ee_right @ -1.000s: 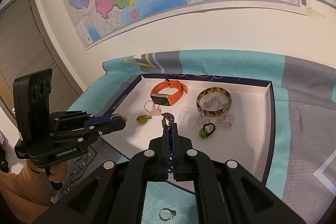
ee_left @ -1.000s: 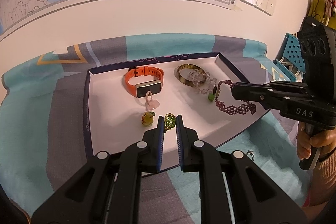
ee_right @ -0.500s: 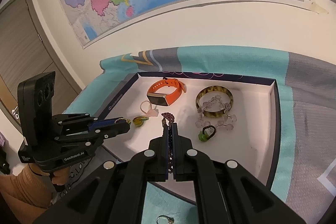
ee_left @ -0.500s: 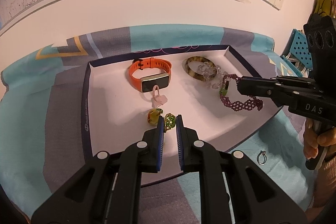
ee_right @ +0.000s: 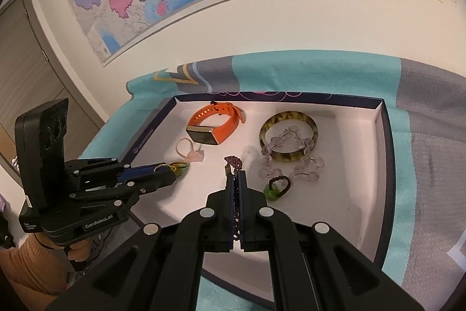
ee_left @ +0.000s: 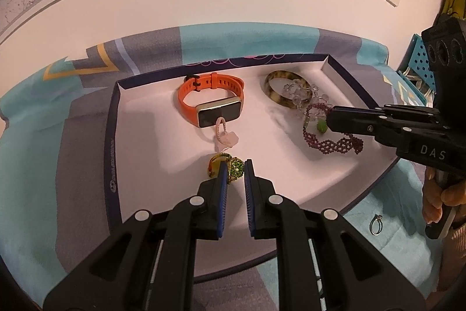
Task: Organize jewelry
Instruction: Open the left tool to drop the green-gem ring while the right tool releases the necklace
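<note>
The left hand-held gripper (ee_left: 234, 169) hangs over the near part of the white tray (ee_left: 139, 142), its blue pads drawn in on a green ring (ee_left: 235, 169) with a gold band, pinched right at the tips. A second ring with a yellow stone (ee_left: 215, 165) sits just left of those tips, touching the left finger (whether it is also gripped I cannot tell).

The right hand-held gripper (ee_right: 236, 182) has its jaws pressed together on a purple beaded bracelet (ee_right: 234, 165); the strand runs down between the pads, and its clasp end pokes out ahead of the tips. In the left view the rest of it hangs as a woven loop (ee_left: 335, 143) under the gripper, over the right side of the tray.

Lying in the tray: an orange watch (ee_left: 211, 102), a pink ring (ee_left: 224, 136) just in front of it, a mottled bangle (ee_left: 287, 89), a clear bead bracelet (ee_right: 291, 162) over the bangle's edge, and a small dark ring with a green bead (ee_right: 275, 188). A silver ring (ee_left: 375, 225) lies on the cloth (ee_left: 43, 112) outside the tray.
</note>
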`<state>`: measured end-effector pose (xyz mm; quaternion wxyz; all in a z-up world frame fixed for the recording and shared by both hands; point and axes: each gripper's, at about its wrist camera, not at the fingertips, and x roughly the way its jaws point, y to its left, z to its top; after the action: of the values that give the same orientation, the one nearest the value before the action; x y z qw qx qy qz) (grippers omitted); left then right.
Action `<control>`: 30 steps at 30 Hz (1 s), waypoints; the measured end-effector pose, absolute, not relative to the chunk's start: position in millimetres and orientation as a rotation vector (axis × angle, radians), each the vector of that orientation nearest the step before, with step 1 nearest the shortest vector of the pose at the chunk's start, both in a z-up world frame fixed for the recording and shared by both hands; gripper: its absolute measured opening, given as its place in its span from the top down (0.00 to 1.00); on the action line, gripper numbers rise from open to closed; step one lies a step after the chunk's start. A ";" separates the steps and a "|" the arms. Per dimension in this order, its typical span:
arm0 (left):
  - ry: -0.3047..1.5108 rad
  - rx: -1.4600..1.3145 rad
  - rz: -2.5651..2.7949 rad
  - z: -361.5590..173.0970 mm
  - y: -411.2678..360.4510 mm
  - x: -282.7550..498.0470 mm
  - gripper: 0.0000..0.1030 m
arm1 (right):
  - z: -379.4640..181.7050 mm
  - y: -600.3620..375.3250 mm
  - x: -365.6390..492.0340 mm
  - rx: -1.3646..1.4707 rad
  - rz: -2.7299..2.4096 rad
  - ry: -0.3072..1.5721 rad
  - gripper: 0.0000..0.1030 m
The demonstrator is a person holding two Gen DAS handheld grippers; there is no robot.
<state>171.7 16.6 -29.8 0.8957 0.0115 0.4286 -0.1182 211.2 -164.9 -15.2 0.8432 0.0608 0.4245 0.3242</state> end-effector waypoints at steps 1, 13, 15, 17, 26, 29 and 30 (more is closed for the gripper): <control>0.891 0.024 -0.243 -30.3 16.6 172.7 0.88 | -16.1 -164.6 212.4 0.129 0.682 0.900 0.99; 0.895 0.043 -0.233 -31.0 12.0 177.0 0.85 | -26.0 -165.5 219.8 0.115 0.622 0.918 0.95; 0.893 0.043 -0.228 -30.8 12.1 176.6 0.77 | -25.8 -166.3 219.5 0.115 0.617 0.918 0.95; 0.888 0.054 -0.219 -30.1 12.2 174.6 0.75 | -25.4 -167.3 218.7 0.113 0.615 0.917 0.95; 0.800 0.089 -0.190 -12.2 18.4 142.5 0.55 | -2.9 -184.0 187.2 0.072 0.600 0.837 0.80; 0.764 0.090 -0.205 -4.5 22.7 123.2 0.51 | 5.2 -193.0 166.6 0.048 0.599 0.805 0.73; 0.752 0.094 -0.211 -2.7 24.0 115.0 0.50 | 6.5 -196.2 160.2 0.046 0.605 0.803 0.72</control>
<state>115.0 24.0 -2.7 0.9237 0.0457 0.3662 -0.1030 160.2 -196.2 6.5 0.8762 0.0218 0.3846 0.2897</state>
